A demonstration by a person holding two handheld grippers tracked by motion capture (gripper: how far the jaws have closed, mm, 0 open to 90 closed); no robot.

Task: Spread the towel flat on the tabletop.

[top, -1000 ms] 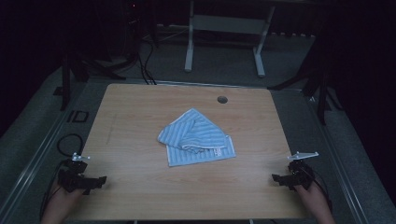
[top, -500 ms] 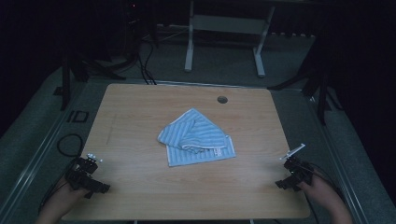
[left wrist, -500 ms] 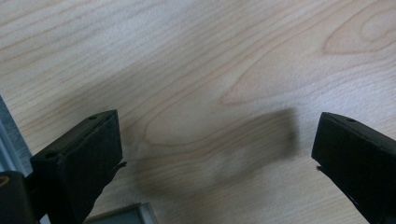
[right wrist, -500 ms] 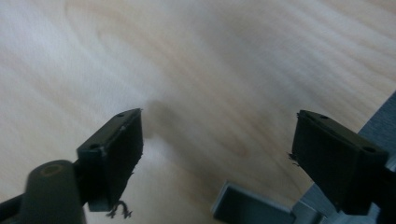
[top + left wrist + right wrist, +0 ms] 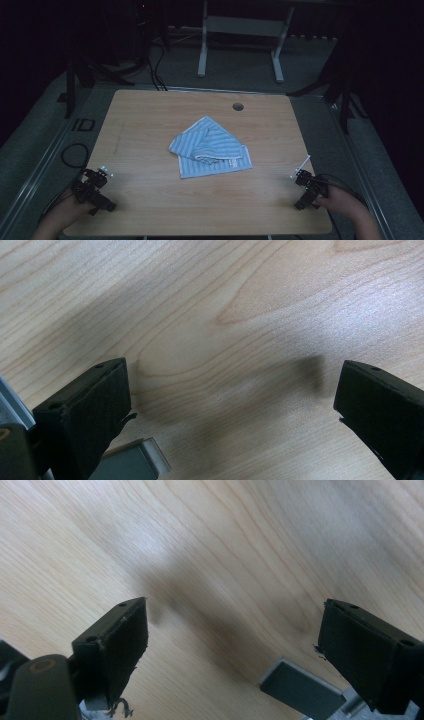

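Hand-held gripper [image 5: 98, 176] at left gapes, empty; striped cloth [image 5: 210, 148] mid-table [image 5: 150, 115].

I seem to be in a lab or recording studio rather than anyone's home. My wooden table [image 5: 150, 120] stands alone on grey carpet [image 5: 310, 65], lit from above while everything around it sinks into near-black. The tabletop has a round cable hole [image 5: 238, 106] near its far edge, the kind an office desk has. Beyond it I see the white metal legs of a stand or frame [image 5: 202, 45], and black cables [image 5: 155, 75] trail across the floor toward dark equipment at the back, though it is too dim there to tell what that equipment is. Dark metal struts [image 5: 345, 100] flank the table.
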